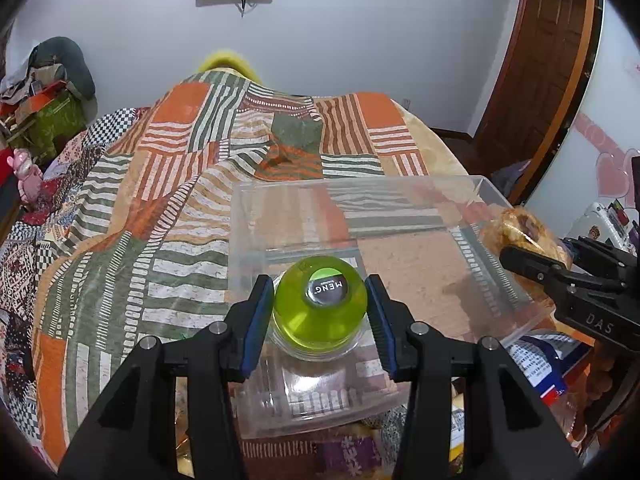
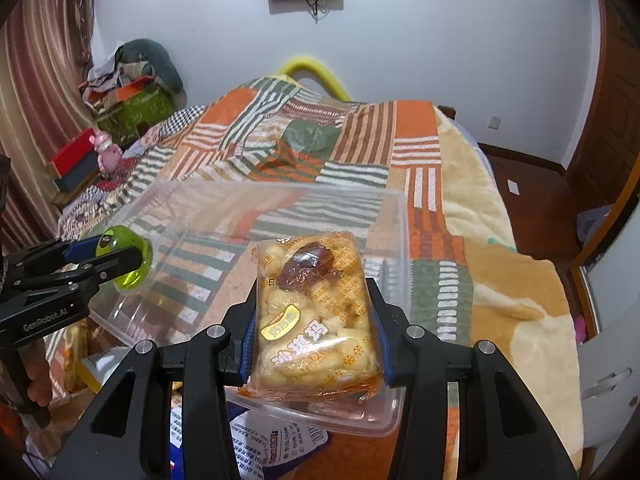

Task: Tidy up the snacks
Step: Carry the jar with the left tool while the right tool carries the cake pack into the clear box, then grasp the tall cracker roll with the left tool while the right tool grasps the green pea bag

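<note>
A clear plastic box (image 1: 400,196) sits on the bed; it also shows in the right wrist view (image 2: 400,240). My left gripper (image 1: 320,312) is shut on a green jelly cup (image 1: 320,304) and holds it over the box's near left part. The cup and left gripper show in the right wrist view (image 2: 124,258) at the box's left edge. My right gripper (image 2: 316,332) is shut on a wrapped yellow pastry (image 2: 316,308) with a date on top, held over the box's near right side. The pastry also shows in the left wrist view (image 1: 524,236).
The bed has a striped orange and green patchwork quilt (image 1: 180,184). Snack packets (image 2: 276,444) lie in front of the box near me. A pile of bags and boxes (image 2: 132,92) stands beyond the bed at the left. A white cabinet (image 2: 612,360) is at the right.
</note>
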`<state>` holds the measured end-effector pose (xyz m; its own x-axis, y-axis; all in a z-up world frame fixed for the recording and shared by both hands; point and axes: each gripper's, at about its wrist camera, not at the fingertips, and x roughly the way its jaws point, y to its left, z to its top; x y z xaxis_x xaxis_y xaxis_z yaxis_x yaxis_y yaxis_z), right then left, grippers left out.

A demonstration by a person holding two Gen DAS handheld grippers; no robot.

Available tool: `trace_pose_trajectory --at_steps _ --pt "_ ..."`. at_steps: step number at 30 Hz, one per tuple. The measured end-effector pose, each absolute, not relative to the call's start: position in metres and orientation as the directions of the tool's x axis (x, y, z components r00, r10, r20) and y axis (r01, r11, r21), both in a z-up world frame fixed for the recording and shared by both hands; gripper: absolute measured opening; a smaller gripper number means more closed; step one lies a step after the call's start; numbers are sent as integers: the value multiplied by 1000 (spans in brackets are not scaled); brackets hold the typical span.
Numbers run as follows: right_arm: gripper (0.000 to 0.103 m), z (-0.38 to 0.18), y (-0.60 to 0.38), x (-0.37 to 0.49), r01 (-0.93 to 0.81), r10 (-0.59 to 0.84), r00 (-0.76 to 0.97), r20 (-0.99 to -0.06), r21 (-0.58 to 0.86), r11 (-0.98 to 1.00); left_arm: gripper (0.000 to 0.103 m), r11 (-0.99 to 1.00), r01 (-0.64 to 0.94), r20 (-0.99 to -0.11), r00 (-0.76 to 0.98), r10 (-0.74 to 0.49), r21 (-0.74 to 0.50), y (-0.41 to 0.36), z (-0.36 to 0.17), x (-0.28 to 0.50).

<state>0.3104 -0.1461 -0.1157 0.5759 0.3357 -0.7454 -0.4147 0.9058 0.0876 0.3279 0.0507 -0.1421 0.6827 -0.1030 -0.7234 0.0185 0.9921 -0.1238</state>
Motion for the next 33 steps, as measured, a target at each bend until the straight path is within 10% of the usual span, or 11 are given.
trace_pose_trajectory --at_steps 33 --pt "55 -75 -148 193 -471 406 616 -676 97 877 57 998 -19 -747 664 -31 -57 108 -113 161"
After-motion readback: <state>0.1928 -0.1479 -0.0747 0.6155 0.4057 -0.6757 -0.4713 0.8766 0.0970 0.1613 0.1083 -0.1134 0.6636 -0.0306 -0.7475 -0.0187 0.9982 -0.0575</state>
